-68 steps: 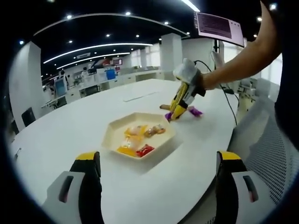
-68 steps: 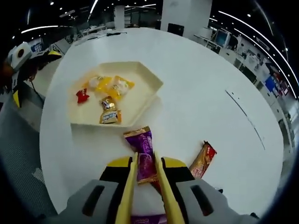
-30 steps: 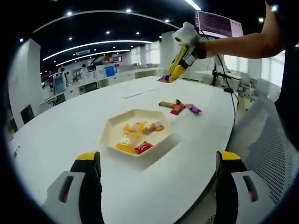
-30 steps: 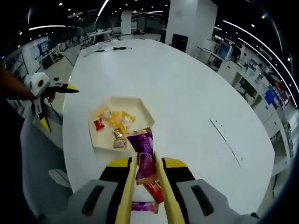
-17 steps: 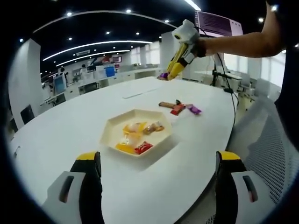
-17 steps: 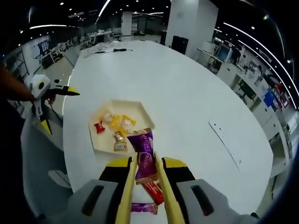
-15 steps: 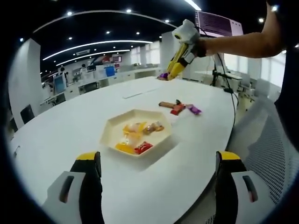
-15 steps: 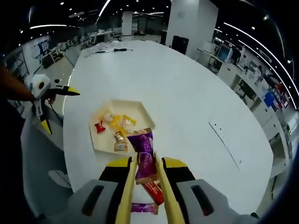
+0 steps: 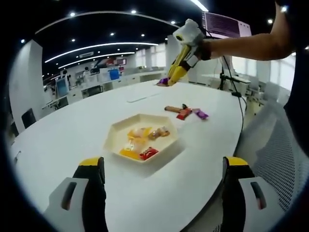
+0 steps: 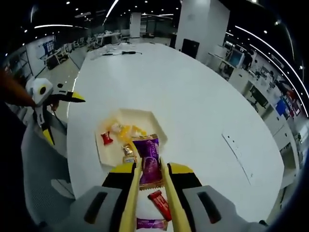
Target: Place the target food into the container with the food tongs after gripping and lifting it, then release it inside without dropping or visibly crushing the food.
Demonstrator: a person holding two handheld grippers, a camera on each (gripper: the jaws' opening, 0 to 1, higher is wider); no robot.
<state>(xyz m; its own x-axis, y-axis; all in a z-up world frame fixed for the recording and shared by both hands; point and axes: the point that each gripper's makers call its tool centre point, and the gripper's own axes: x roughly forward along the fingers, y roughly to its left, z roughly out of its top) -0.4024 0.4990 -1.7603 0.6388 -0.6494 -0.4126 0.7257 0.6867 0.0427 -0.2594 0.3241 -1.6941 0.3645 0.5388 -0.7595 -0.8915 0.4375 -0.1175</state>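
1. The purple snack packet (image 10: 149, 164) is sitting at the lower middle of the right gripper view, pinched between the yellow tongs (image 10: 148, 186) that the right gripper (image 10: 148, 193) is squeezing closed around it.
2. In the left gripper view, that packet (image 9: 164, 81) is hanging high in the upper middle of the frame, well above the white table (image 9: 72, 130), so I judge gripping and lifting to be done.
3. The hexagonal tray (image 9: 116, 133) is waiting at the frame's centre with several wrapped sweets (image 9: 140, 140) in it; carrying over, lowering and releasing are remaining.
4. A red bar (image 10: 159, 204) and another purple packet (image 10: 150, 223) are lying on the table at the bottom of the right gripper view.
5. The left gripper (image 9: 159, 203) is idling with its jaws spread wide, grasping nothing.
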